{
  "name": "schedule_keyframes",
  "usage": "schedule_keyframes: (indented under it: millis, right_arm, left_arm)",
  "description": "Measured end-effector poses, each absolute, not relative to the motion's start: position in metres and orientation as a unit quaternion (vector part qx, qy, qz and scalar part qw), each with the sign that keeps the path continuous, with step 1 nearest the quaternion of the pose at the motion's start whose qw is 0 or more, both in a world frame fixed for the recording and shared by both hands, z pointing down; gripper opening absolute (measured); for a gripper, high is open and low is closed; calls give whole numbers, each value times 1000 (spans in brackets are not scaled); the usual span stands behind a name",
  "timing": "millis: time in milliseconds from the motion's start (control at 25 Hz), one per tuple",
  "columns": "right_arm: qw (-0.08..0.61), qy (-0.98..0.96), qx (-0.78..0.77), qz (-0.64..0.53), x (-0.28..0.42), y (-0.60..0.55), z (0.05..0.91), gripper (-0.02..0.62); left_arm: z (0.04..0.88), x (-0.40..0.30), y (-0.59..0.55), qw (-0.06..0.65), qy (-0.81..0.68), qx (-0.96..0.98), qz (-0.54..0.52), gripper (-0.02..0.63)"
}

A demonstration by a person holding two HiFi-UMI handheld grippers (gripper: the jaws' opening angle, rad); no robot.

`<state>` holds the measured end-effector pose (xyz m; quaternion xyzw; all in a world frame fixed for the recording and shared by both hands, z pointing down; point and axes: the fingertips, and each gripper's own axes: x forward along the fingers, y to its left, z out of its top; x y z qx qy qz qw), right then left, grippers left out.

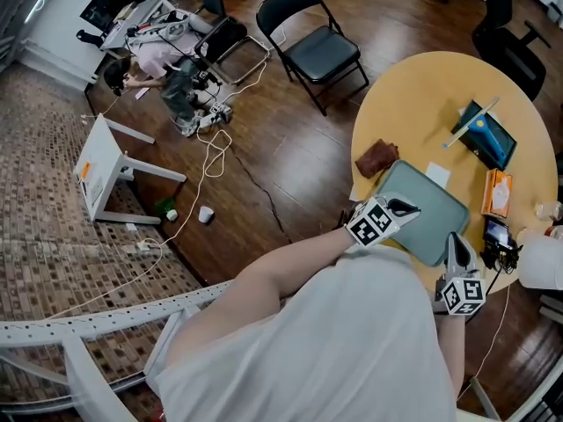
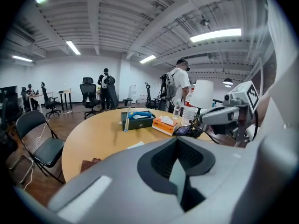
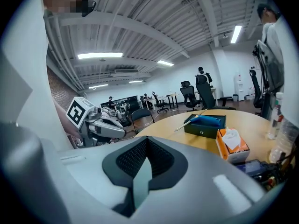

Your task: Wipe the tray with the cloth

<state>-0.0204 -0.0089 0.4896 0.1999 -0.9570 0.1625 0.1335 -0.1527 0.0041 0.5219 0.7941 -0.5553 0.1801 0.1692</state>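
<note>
On the round yellow table (image 1: 413, 95) a grey-green tray (image 1: 422, 207) sits at the near edge. My left gripper (image 1: 405, 207) is shut on the tray's near left edge. My right gripper (image 1: 456, 246) is shut on its near right corner. A thin sliver of the tray (image 2: 177, 177) shows edge-on between the left gripper's (image 2: 180, 171) jaws, and another sliver of the tray (image 3: 140, 183) stands between the right gripper's (image 3: 142, 176) jaws. The brown cloth (image 1: 376, 158) lies crumpled on the table just beyond the tray's far left corner, and this cloth (image 2: 88, 164) is untouched.
A black box (image 1: 486, 135) with a blue item sits at the far side. An orange tissue box (image 1: 497, 192), a dark device (image 1: 495, 233) and a white paper (image 1: 438, 175) lie right of the tray. A folding chair (image 1: 312, 42) stands beyond the table.
</note>
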Motion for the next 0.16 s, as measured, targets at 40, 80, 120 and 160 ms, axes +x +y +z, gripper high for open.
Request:
schedule_keyframes:
  millis: [40,80,120,160]
  right_arm:
    - [131,-958,197,163,-24,-9,491,1]
    - [130,-959,194,163,-28,-9,491,0]
    - [129,-959,192,163,-32,-9,492,0]
    - [128,-960,189,163,-35,-9,493,1]
  left_arm:
    - [522,-155,5,168,-556,794,181,321]
    - [522,-158,6,168,-559,792,180,321]
    - [522,-162,6,170,-562,789,178,321]
    - [522,-165,6,171,-566,787,176,321]
